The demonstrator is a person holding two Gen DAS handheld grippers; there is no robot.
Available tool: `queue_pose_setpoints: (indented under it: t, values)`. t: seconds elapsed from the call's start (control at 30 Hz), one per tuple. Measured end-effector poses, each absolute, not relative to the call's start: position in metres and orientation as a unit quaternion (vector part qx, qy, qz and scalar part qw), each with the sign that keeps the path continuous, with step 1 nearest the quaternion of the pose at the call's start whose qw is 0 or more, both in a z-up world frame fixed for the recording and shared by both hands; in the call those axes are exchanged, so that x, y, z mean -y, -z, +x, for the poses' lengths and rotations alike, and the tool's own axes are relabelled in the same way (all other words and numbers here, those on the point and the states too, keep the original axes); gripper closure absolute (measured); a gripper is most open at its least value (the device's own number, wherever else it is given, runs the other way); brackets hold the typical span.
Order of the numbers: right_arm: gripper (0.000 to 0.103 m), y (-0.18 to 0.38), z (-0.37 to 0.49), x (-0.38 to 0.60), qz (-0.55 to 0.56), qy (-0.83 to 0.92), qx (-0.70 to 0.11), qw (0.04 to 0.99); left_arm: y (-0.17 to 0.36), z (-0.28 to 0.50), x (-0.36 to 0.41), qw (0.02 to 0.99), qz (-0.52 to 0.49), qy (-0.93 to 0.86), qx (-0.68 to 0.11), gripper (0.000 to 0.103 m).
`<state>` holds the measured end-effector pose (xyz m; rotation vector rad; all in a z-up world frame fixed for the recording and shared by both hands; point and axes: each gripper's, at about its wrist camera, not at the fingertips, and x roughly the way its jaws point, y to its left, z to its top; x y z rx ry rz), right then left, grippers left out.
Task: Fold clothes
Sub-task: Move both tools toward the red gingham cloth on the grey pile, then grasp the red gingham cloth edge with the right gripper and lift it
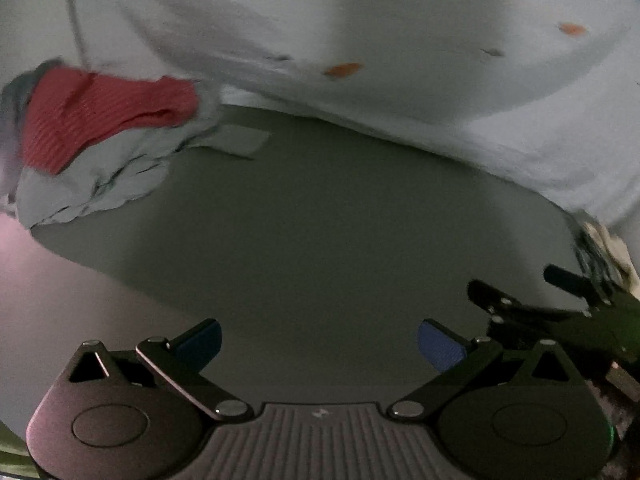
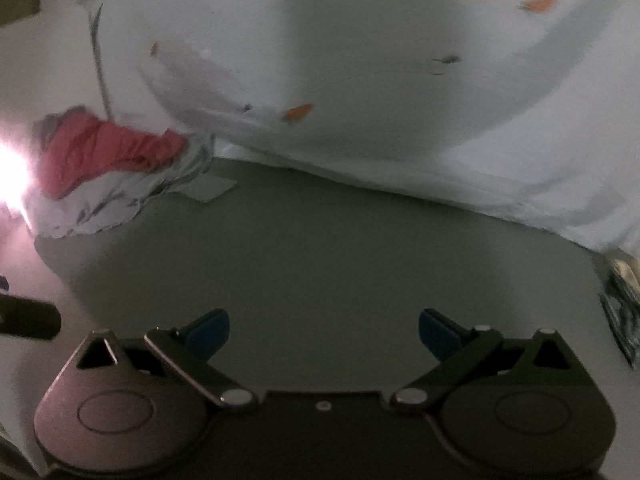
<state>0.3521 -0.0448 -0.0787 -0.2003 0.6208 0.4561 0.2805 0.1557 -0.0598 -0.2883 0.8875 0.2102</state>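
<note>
A large white garment [image 1: 400,60] with small orange marks lies across the far side of a grey surface [image 1: 320,240]; it also shows in the right wrist view [image 2: 400,100]. A red knitted cloth [image 1: 100,112] lies on a crumpled pale cloth [image 1: 92,188] at the far left, also seen in the right wrist view [image 2: 108,148]. My left gripper [image 1: 320,344] is open and empty above the grey surface. My right gripper [image 2: 324,332] is open and empty too; it shows at the right edge of the left wrist view [image 1: 520,292].
A patterned dark and cream cloth [image 2: 624,308] lies at the right edge. A small pale rectangle [image 1: 240,140] lies on the grey surface near the cloth pile. A bright glare [image 2: 8,176] sits at the left edge.
</note>
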Motion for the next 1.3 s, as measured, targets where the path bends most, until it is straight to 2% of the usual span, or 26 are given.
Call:
queue_pose_setpoints:
  t: [0.2, 0.47, 0.63, 0.8, 0.97, 1.17, 1.3]
  values:
    - [0.001, 0.086, 0.372, -0.081, -0.156, -0.226, -0.295, 0.915, 0.085, 0.315, -0.292, 0.881, -0.153, -0.173, -0.413, 0.000]
    - [0.001, 0.099, 0.418, -0.240, -0.237, -0.243, -0.260, 0.904, 0.117, 0.368, -0.434, 0.873, -0.050, -0.302, -0.379, 0.000]
    - [0.001, 0.109, 0.460, -0.317, -0.270, -0.258, -0.226, 0.900, 0.132, 0.403, -0.474, 0.871, 0.032, -0.353, -0.340, 0.000]
    - [0.001, 0.123, 0.502, -0.392, -0.303, -0.272, -0.186, 0.894, 0.154, 0.431, -0.498, 0.864, 0.072, -0.357, -0.348, 0.000]
    - [0.001, 0.144, 0.536, -0.440, -0.327, -0.282, -0.180, 0.884, 0.175, 0.446, -0.497, 0.861, 0.126, -0.346, -0.350, 0.000]
    - [0.001, 0.159, 0.569, -0.452, -0.320, -0.217, -0.173, 0.906, 0.183, 0.451, -0.499, 0.821, 0.173, -0.441, -0.319, 0.000]
    - [0.001, 0.135, 0.574, -0.427, -0.267, -0.178, -0.148, 0.935, 0.169, 0.451, -0.511, 0.803, 0.129, -0.494, -0.308, 0.000]
